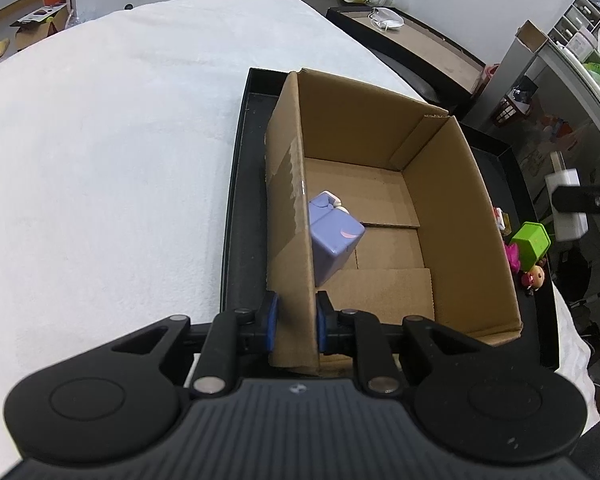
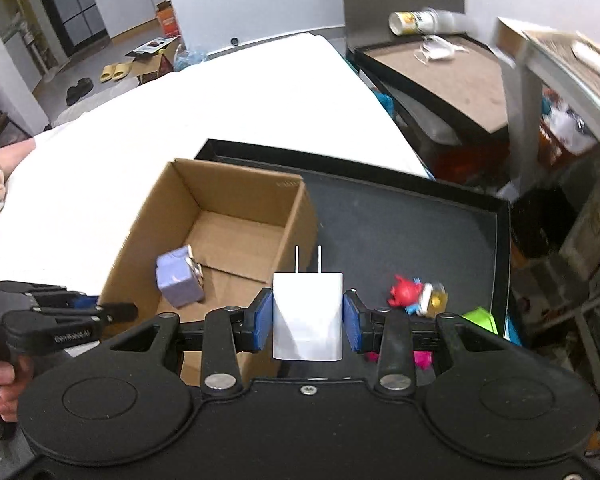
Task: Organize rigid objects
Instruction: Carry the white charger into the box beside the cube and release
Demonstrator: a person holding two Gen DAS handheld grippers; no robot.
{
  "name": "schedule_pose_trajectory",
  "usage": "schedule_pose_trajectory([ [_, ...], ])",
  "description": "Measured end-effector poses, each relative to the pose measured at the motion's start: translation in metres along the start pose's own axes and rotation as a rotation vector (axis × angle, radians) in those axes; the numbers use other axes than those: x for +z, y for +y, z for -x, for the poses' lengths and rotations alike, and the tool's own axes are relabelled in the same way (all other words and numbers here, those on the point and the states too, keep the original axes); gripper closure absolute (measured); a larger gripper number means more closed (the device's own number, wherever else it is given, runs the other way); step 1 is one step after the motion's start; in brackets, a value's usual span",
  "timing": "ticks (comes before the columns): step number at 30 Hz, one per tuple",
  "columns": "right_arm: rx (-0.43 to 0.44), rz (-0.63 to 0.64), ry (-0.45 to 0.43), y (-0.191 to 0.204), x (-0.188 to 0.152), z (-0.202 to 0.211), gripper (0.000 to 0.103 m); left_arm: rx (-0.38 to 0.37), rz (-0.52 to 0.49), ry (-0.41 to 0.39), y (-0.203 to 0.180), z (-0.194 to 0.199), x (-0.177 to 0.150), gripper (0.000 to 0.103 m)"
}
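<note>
So right now your right tool [image 2: 307, 316] is clamped on the white two-prong plastic wall charger [image 2: 308, 316], blue pads pressed on its two flat sides with the metal prongs pointing away from you, and it's hanging above the black shallow tray [image 2: 400, 216], just right of the open brown cardboard box [image 2: 236, 200]. Your left tool [image 1: 294, 322] is pinched onto the near-left wall of that box, one pad outside and one inside, so it looks like you're steadying the box. Inside the box, against its left wall, sits a purple cube-shaped toy [image 1: 334, 236]. Off to the right on the tray there's a red and blue figurine [image 2: 414, 294], a lime green plastic block [image 1: 534, 244] and something magenta that I can't make out. The whole thing sits on a white cloth-covered tabletop [image 1: 120, 140]. My guess on handling: the charger is light, totally rigid and kinda slick glossy plastic, so the flat broad faces are the right place to hold it, which you've got; I'd stay off the prongs since they give a thin, twisty grip. It probably won't break from a short drop, but it could bounce off the cardboard floor, so get low before letting go. The box wall is thin corrugated stuff and could flex, so don't crush it.
</note>
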State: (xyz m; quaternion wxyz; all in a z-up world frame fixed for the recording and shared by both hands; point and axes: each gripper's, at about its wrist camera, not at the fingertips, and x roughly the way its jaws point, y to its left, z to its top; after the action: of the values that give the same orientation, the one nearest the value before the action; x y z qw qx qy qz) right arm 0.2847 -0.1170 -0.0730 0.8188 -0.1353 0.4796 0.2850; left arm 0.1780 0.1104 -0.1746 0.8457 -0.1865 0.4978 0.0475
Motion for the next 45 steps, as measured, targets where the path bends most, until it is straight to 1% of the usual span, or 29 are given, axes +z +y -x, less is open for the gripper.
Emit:
schedule_pose_trajectory([
  [8,-0.014,0.070,0.003,0.032,0.018,-0.007,0.066,-0.013,-0.001,-0.009,0.002,0.001,-0.001,0.085],
  [16,-0.024,0.123,0.025,0.058,0.023,-0.021,0.066,-0.023,0.001,-0.014,0.004,0.000,-0.002,0.084],
  [25,-0.018,0.143,0.047,0.079,0.026,-0.042,0.066,-0.031,0.003,-0.014,0.007,0.000,-0.002,0.084],
  [27,-0.023,0.161,0.048,0.083,0.026,-0.046,0.066,-0.031,0.002,-0.015,0.007,0.000,-0.002,0.084],
  [29,-0.026,0.196,0.033,0.089,0.025,-0.047,0.060,-0.030,0.000,-0.015,0.006,0.000,-0.002,0.084],
  [31,-0.028,0.178,0.045,0.087,0.024,-0.049,0.060,-0.035,-0.004,-0.020,0.005,0.001,-0.002,0.083],
  [32,-0.019,0.168,0.049,0.085,0.024,-0.048,0.060,-0.024,-0.004,-0.022,0.004,0.001,-0.002,0.084],
  [38,-0.022,0.166,0.029,0.070,0.019,-0.030,0.060,-0.022,-0.003,-0.018,0.004,0.000,-0.002,0.084],
  [45,-0.038,0.107,-0.006,0.026,0.007,-0.007,0.058,-0.008,-0.008,-0.012,0.001,-0.001,-0.001,0.084],
])
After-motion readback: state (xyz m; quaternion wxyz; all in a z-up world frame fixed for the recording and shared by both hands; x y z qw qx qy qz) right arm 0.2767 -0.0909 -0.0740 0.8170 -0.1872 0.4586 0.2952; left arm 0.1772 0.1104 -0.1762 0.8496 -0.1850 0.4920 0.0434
